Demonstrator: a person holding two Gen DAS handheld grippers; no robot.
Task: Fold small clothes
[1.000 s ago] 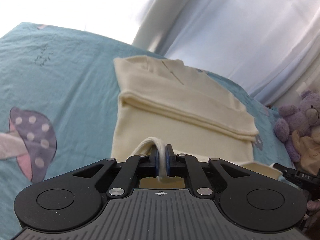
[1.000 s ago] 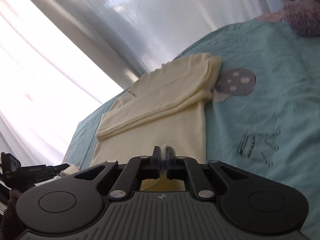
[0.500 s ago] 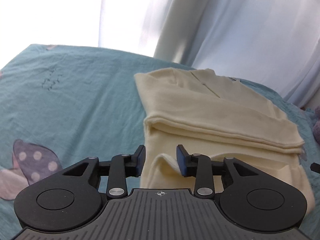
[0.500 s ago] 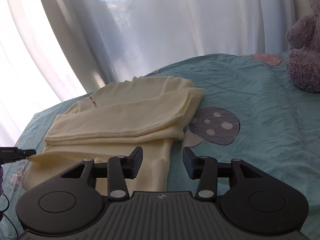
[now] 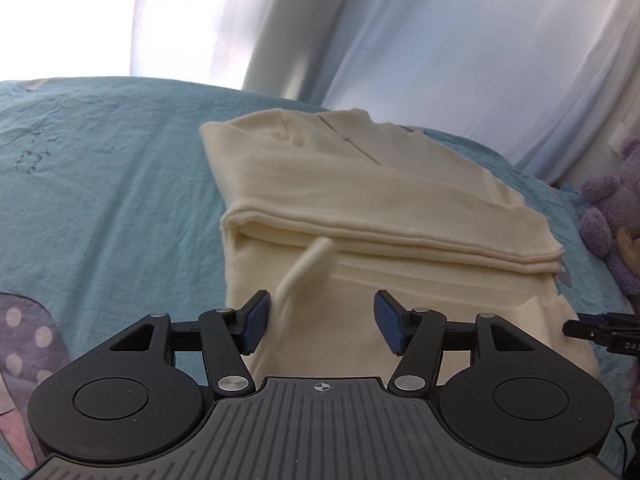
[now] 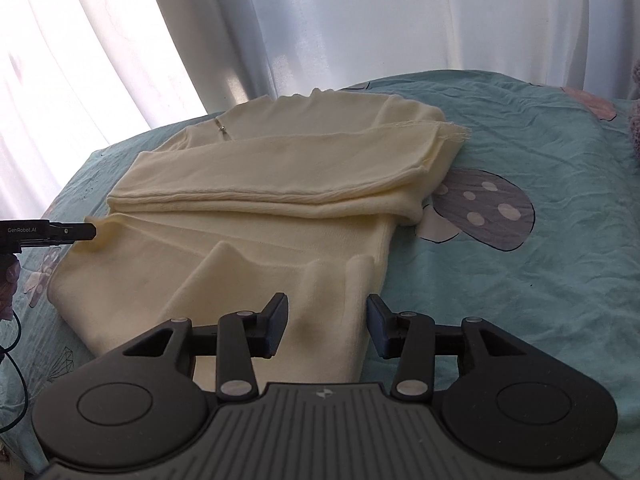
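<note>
Teal bedsheet (image 6: 500,280) fills both views, white curtains (image 6: 360,20) behind. Cream knit garment (image 6: 260,184) lies across the middle of each frame, sleeves folded over its chest, the hem end rumpled toward us. Our left gripper (image 5: 322,322) has just been opening and a loose ridge of hem stands between its jaws, unpressed; our right gripper (image 6: 327,326) has likewise released, with hem fabric lying between its parted jaws. We judge the fold needs smoothing: regrip both hem corners evenly, lift together, and lay them flat onto the folded sleeves.
</note>
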